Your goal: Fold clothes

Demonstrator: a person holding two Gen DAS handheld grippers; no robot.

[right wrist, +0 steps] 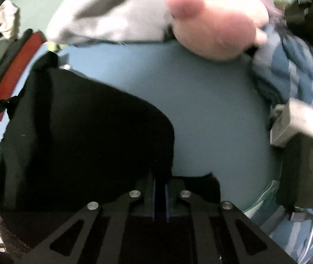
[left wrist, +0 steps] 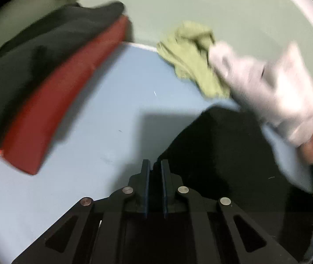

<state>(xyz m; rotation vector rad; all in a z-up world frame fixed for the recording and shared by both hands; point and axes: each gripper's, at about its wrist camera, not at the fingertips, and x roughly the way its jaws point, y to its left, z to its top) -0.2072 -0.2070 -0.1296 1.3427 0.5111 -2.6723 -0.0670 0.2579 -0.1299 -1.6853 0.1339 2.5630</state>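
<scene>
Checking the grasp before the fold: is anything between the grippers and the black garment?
Nothing visible. The left gripper and right gripper each sit closed at an edge of the black garment, dark cloth between their fingers. Blue mat beyond it lies bare.

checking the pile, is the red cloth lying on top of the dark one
No, the dark cloth lies on top of the red cloth.

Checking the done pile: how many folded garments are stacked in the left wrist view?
2: a dark folded garment on top, a red folded garment beneath it, at the left of the blue mat. More could be hidden underneath.
</scene>
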